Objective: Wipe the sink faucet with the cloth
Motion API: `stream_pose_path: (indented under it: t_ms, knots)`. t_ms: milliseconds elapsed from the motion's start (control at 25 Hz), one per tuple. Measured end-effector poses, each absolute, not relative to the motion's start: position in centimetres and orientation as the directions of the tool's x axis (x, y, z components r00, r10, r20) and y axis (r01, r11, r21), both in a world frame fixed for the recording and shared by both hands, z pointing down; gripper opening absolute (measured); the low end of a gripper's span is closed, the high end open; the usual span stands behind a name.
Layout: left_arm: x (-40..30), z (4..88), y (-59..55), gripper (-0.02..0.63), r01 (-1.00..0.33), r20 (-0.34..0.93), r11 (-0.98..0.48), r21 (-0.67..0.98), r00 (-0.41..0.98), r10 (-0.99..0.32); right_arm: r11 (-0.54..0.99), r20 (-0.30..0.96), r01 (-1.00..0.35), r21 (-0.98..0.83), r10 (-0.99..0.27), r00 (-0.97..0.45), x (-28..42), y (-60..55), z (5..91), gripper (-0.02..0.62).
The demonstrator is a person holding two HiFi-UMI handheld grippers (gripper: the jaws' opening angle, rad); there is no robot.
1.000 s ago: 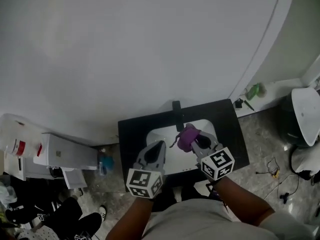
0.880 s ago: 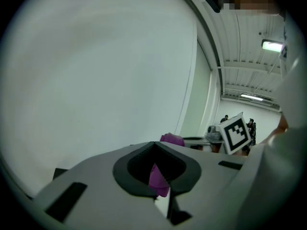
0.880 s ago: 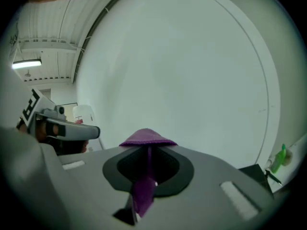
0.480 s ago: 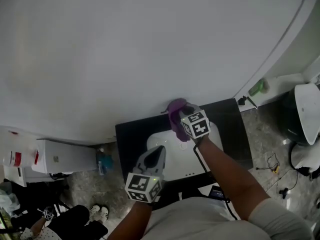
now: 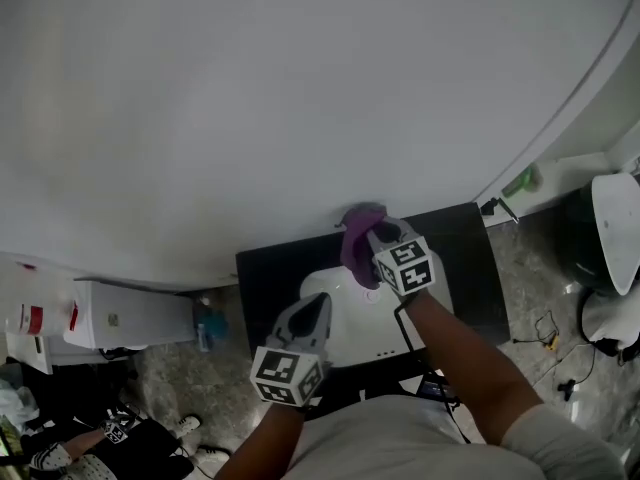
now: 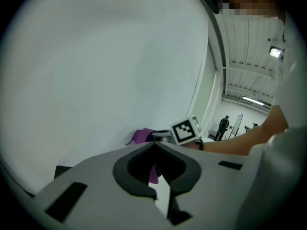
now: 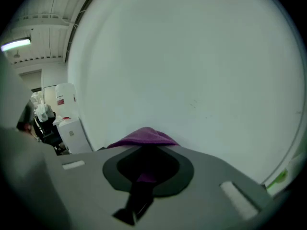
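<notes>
- Right gripper: jaws are clamping a purple cloth, with a fold of it bulging past the tips in the right gripper view. The gripper is reaching to the back edge of the sink, close against the white wall.
- Cloth: it is hanging bunched at the rear of the basin, where the black table is meeting the wall. The faucet is lying hidden beneath it and cannot be made out.
- Left gripper: jaws are sitting together with nothing between them (tips are meeting in the left gripper view). It is hovering over the front part of the sink, well apart from the cloth.
- Sink: a white basin is sitting sunk into the black table.
- Surroundings: a white cabinet and a blue bottle are standing on the floor left of the table, and a green item is lying on a ledge to the right.
</notes>
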State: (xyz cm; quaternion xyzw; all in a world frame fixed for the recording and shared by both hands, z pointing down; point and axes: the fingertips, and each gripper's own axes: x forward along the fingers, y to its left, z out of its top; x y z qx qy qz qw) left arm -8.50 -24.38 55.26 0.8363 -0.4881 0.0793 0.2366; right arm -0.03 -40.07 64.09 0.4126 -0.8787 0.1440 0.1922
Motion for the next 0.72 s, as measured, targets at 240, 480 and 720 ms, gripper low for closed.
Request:
stream_pose_path:
  t_ms: [240,480,720]
  knots:
    - [-8.6,55.8,-23.7,0.006,-0.849,0.372,-0.421,0.319,0.521,-0.768,0.647,0.486,-0.761,-0.051,-0.649,-0.585,-0.1,-37.2,66.2,0.025]
    - [-8.7,55.7,-23.6,0.006,-0.842,0.369,-0.432,0.324,0.533,-0.761,0.635,0.569,-0.766,-0.100,-0.595,-0.568,1.7,-27.7,70.9,0.025]
    - [-9.0,55.1,-23.0,0.006,-0.856,0.388,-0.425,0.293,0.513,-0.766,0.624,0.539,-0.781,-0.003,-0.657,-0.527,1.1,-36.8,71.6,0.026]
